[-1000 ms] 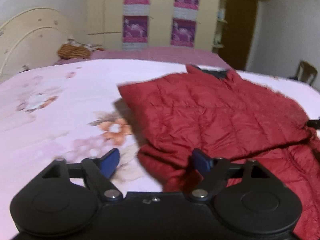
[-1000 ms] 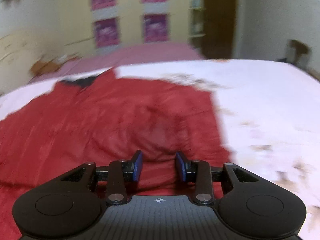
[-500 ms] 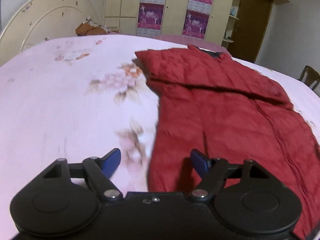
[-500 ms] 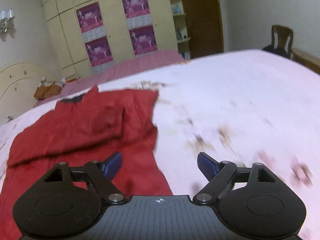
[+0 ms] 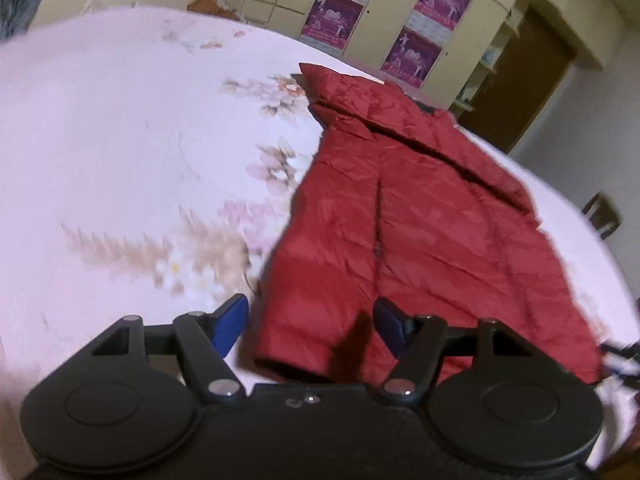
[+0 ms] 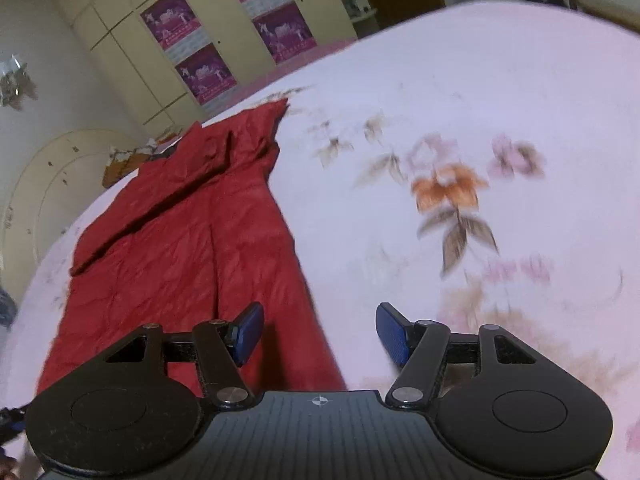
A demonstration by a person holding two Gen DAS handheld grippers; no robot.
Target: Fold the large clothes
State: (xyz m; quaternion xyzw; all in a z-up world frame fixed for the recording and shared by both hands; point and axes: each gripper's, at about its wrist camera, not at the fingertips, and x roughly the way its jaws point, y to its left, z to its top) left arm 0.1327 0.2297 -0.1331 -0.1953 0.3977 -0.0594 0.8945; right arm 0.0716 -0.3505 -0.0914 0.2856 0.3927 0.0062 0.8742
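A red quilted jacket [image 5: 420, 232] lies flat on a pink floral bedsheet [image 5: 120, 152], with its sleeves folded across the upper part. It also shows in the right wrist view [image 6: 192, 252]. My left gripper [image 5: 310, 326] is open and empty, just above the jacket's near left hem corner. My right gripper [image 6: 320, 332] is open and empty, over the jacket's near right hem edge and the sheet [image 6: 460, 128]. Part of the right gripper shows at the jacket's far hem corner in the left wrist view [image 5: 622, 354].
A cream wardrobe with purple posters [image 5: 384, 20] stands beyond the bed. A brown door [image 5: 528, 80] and a wooden chair [image 5: 606, 216] are at the right. A cream headboard [image 6: 48, 184] and a basket [image 6: 120, 168] are at the bed's far left.
Both grippers have pulled back from the jacket's upper part to its hem end. The right gripper has opened from nearly shut to wide. The sleeves stay folded.
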